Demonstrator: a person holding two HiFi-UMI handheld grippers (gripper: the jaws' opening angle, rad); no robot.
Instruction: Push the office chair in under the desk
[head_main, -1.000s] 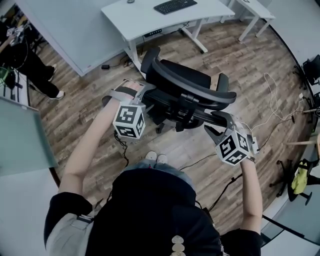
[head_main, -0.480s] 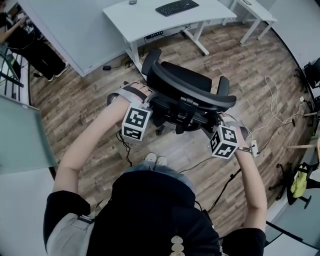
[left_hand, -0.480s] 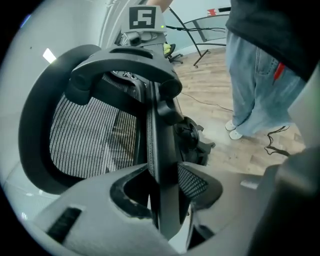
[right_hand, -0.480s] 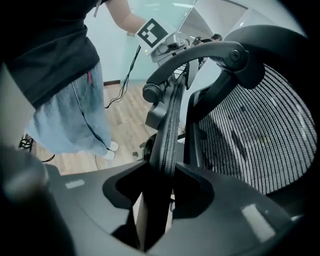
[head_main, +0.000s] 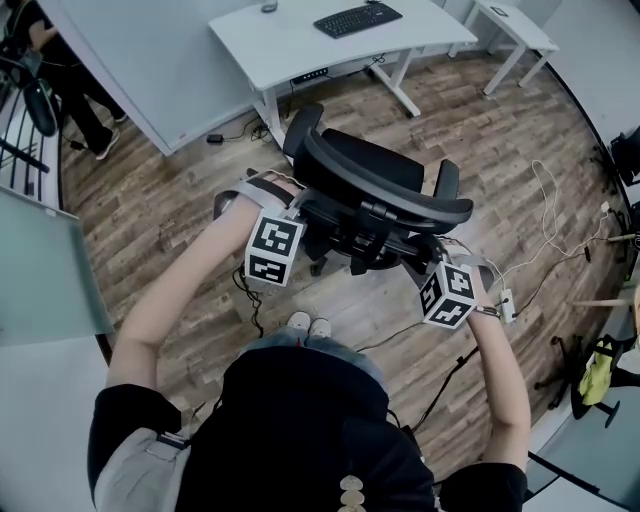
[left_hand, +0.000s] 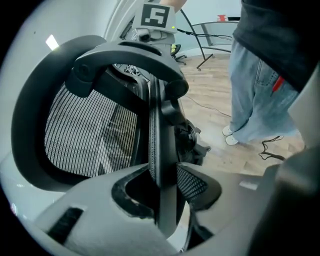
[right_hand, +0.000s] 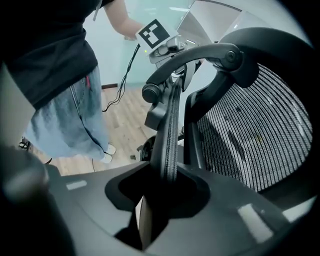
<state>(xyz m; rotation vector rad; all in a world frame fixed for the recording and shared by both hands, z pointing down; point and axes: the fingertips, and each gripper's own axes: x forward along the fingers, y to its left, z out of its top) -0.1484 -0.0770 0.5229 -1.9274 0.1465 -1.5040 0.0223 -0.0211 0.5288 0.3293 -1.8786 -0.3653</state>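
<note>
**Both grippers clamped on the chair back, chair outside the bench**

The chair (head_main: 365, 160) stands on the wood floor (head_main: 180, 190) in front of the white bench (head_main: 300, 45); its seat points toward the bench and its back toward the person (head_main: 300, 420); in the head view the whole chair is outside the bench top, near one bench leg. A keyboard (head_main: 357, 18) lies on the bench.

The left hand-held gripper (left_hand: 165, 172) is at the left edge of the chair back; its 2 jaws have just been closing, and the thin black rim of the back stands between them; in the left gripper view the pads press on this rim from both sides, so it is clamped on the chair. The mesh of the back (left_hand: 85, 135) fills the left part of that view.

The right hand-held gripper (right_hand: 169, 172) is at the right edge of the same back; its 2 jaws have also just been closing, with the rim of the back between them; in the right gripper view the rim fills the gap and touches both jaws, so this one is clamped on the chair too. The mesh is at the right side of that view.

Both grippers point steeply down and forward; the person's arms reach out to each side of the back; the person's 2 shoes (head_main: 308, 325) are on the floor just behind the chair base.
</note>
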